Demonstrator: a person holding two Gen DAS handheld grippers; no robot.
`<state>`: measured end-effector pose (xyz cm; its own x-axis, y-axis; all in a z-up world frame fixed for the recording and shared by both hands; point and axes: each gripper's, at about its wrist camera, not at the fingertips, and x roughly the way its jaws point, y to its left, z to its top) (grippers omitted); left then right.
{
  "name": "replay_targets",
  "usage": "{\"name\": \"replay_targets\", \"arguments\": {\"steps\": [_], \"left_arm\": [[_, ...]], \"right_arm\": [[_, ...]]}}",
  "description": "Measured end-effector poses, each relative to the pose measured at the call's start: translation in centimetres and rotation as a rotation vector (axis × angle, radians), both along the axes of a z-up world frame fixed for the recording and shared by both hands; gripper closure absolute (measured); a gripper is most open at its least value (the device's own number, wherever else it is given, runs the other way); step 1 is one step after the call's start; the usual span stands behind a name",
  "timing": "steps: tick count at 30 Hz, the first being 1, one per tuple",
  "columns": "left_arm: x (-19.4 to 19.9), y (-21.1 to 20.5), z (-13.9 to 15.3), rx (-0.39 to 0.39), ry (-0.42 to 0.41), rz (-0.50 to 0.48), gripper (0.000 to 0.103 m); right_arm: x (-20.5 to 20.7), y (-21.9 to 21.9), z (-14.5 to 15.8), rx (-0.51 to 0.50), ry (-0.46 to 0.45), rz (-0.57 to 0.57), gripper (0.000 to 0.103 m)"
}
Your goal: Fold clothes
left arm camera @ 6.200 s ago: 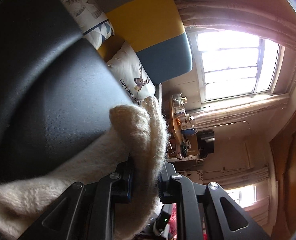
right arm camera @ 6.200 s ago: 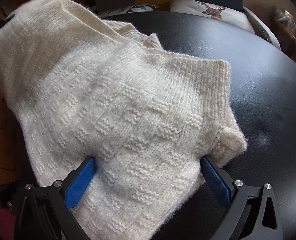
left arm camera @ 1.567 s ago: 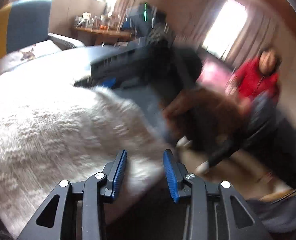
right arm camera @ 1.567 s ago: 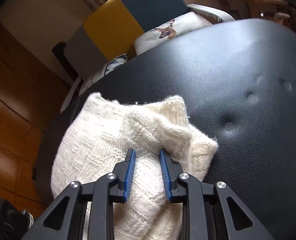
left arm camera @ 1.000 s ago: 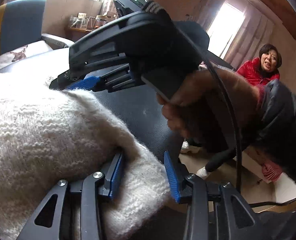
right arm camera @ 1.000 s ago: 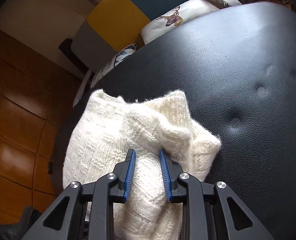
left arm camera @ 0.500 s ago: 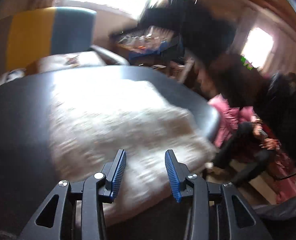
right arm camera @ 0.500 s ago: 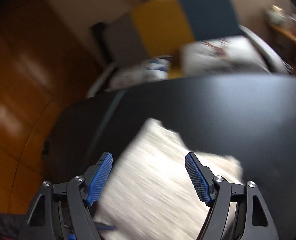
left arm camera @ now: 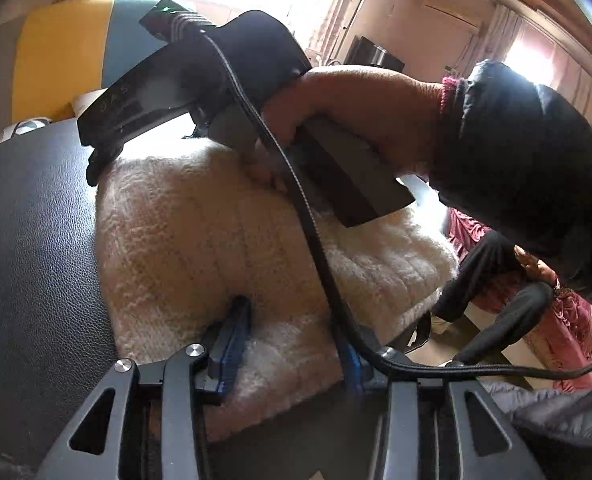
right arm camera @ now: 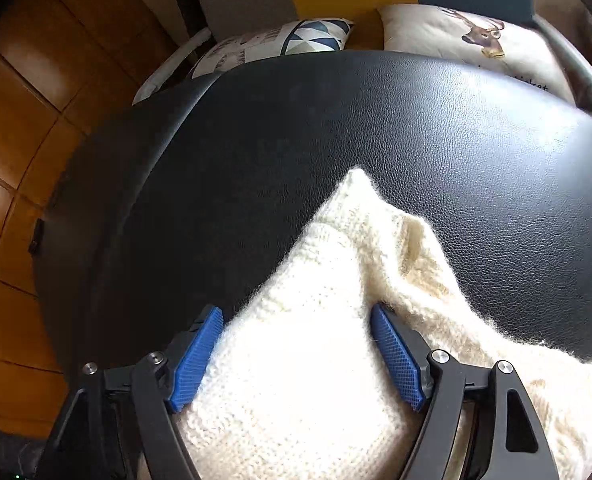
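A cream knitted sweater [left arm camera: 196,240] lies folded in a thick bundle on a black leather surface [left arm camera: 36,240]. My left gripper [left arm camera: 292,352] is open and straddles the sweater's near edge, its blue pads [left arm camera: 232,344] pressed into the knit. A hand [left arm camera: 355,120] holds the right gripper's black body low over the far side of the bundle, and its cable crosses in front of my left fingers. In the right wrist view my right gripper [right arm camera: 296,356] is wide open, resting on the sweater [right arm camera: 315,392], whose corner points away across the leather [right arm camera: 296,140].
Two printed cushions, a geometric cushion [right arm camera: 288,40] and a deer cushion [right arm camera: 475,36], lean on a grey, yellow and blue sofa back [left arm camera: 56,52] beyond the surface. Wooden floor [right arm camera: 8,140] lies to the left. A seated person in red [left arm camera: 555,320] is off the right edge.
The right gripper, shut on a sweater fold a second ago, has opened wide and now rests on the bundle. The left gripper has come down onto the sweater's near edge.
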<state>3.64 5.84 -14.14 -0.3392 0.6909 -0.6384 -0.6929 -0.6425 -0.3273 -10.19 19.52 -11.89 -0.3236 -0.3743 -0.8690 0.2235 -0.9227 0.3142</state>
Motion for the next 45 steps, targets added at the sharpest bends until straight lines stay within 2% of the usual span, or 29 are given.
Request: {"name": "replay_targets", "arguments": {"steps": [3, 7, 11, 12, 14, 17, 20, 23, 27, 29, 34, 37, 42, 45], "left_arm": [[0.0, -0.9, 0.5, 0.022, -0.006, 0.016, 0.061], [0.1, -3.4, 1.6, 0.091, -0.028, 0.051, 0.061], [-0.2, -7.5, 2.8, 0.229, -0.082, 0.107, 0.059], [-0.6, -8.7, 3.0, 0.265, -0.101, 0.131, 0.058], [-2.0, -11.4, 3.0, 0.323, -0.144, 0.196, 0.055], [-4.3, -13.1, 1.9, 0.374, -0.228, 0.278, 0.049], [-7.5, -14.1, 1.4, 0.409, -0.331, 0.303, 0.042], [-10.1, -13.9, 0.7, 0.409, -0.403, 0.313, 0.041], [-12.6, -10.6, -0.4, 0.394, -0.454, 0.306, 0.041], [-12.0, -8.9, -0.5, 0.376, -0.461, 0.292, 0.041], [-15.9, -5.7, -2.4, 0.354, -0.497, 0.248, 0.040], [-16.6, -4.6, -2.9, 0.370, -0.513, 0.200, 0.031], [-16.3, -3.3, -3.0, 0.340, -0.495, 0.155, 0.029], [-16.3, -2.5, -3.1, 0.293, -0.546, 0.125, 0.029]], "right_arm": [[0.1, 0.5, 0.5, -0.039, 0.011, -0.026, 0.024], [2.4, 3.7, 4.1, -0.169, 0.100, -0.126, 0.022], [8.1, 9.9, 7.9, -0.416, 0.228, -0.220, 0.008], [9.9, 11.5, 8.0, -0.451, 0.224, -0.236, 0.002], [13.4, 14.7, 7.9, -0.512, 0.206, -0.270, 0.000], [17.2, 17.5, 5.5, -0.518, 0.120, -0.336, 0.000], [19.9, 19.9, 2.2, -0.540, 0.045, -0.421, 0.000], [19.1, 19.9, 0.2, -0.563, 0.019, -0.430, 0.000], [17.4, 18.3, -1.7, -0.549, -0.031, -0.367, 0.000], [16.3, 17.5, -2.0, -0.534, -0.043, -0.337, 0.000], [13.7, 16.9, -2.5, -0.573, -0.054, -0.311, 0.000], [13.1, 17.0, -2.6, -0.585, -0.063, -0.305, 0.000], [14.4, 16.4, -2.0, -0.536, -0.012, -0.266, 0.000], [15.6, 15.9, -1.2, -0.479, 0.014, -0.242, 0.000]]}}
